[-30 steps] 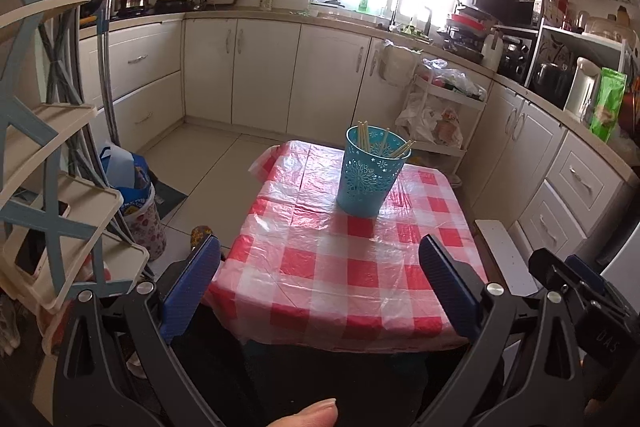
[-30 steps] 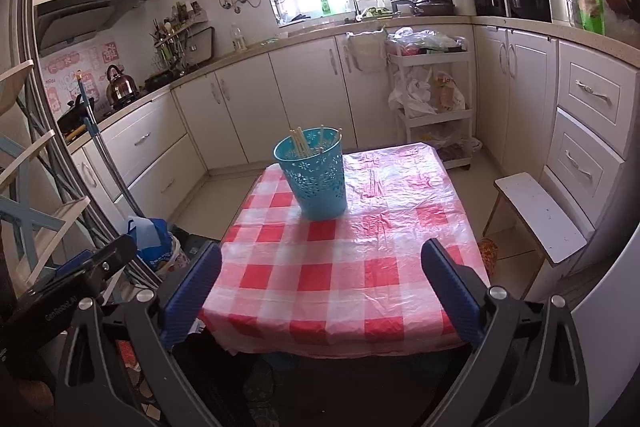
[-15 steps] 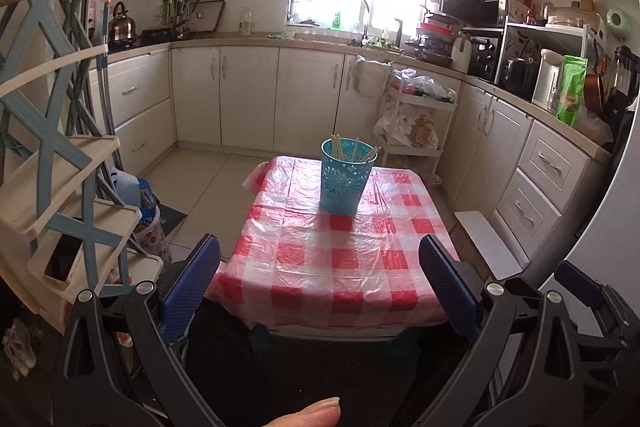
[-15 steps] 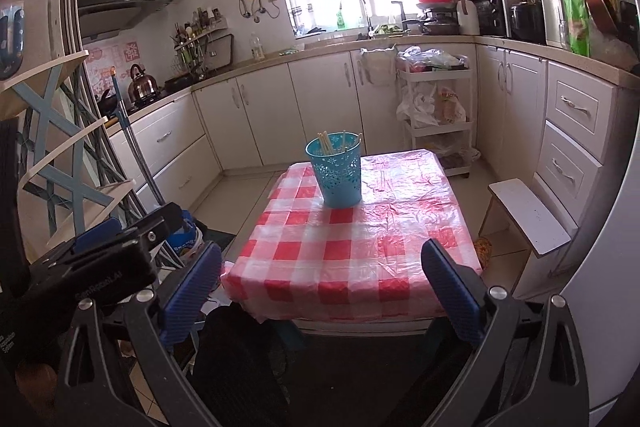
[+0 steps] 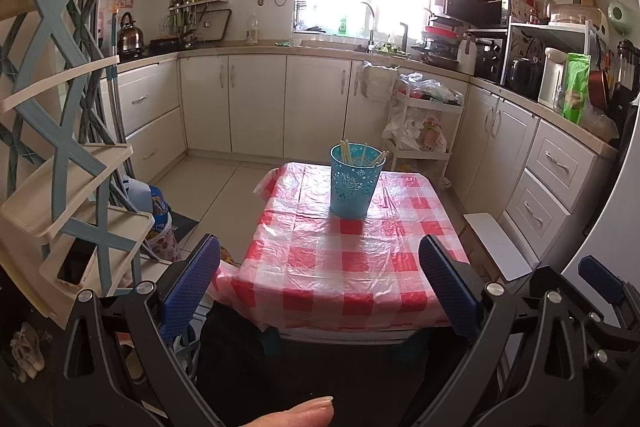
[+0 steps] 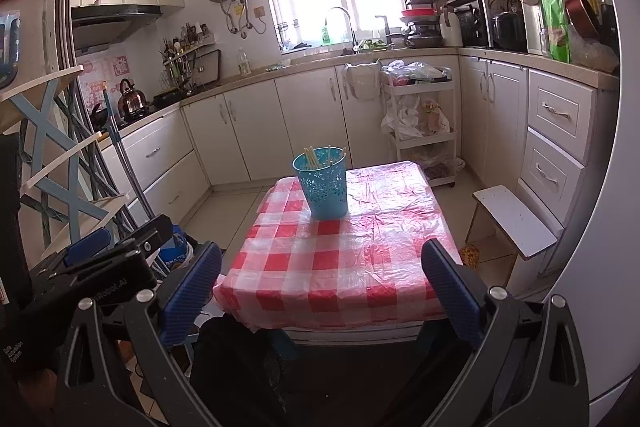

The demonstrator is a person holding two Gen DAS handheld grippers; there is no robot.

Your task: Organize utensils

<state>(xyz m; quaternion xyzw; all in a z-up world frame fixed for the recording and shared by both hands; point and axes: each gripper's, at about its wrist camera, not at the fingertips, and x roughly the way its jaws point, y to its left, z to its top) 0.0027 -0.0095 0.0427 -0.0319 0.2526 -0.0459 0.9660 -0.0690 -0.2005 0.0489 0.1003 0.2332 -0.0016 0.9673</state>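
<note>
A blue perforated holder point(image 5: 354, 183) point(image 6: 321, 183) stands near the far end of a small table with a red-and-white checked cloth point(image 5: 344, 259) point(image 6: 344, 251). Several pale chopsticks point(image 5: 362, 154) point(image 6: 317, 155) stick up out of it. My left gripper point(image 5: 320, 283) is open and holds nothing, well back from the table's near edge. My right gripper point(image 6: 320, 283) is open too, also back from the table. In the right wrist view the left gripper's body point(image 6: 108, 259) shows at the left. A thumb point(image 5: 296, 415) shows at the bottom of the left wrist view.
A blue-and-cream tiered rack point(image 5: 60, 163) stands close on the left. A white stool point(image 6: 516, 223) sits right of the table, by cream drawers point(image 6: 556, 143). A white trolley with bags point(image 5: 424, 123) stands beyond the table. Tiled floor point(image 5: 208, 187) lies left of the table.
Both grippers have drawn back and risen away from the table, so the table and holder look smaller and farther. Both stay open.
</note>
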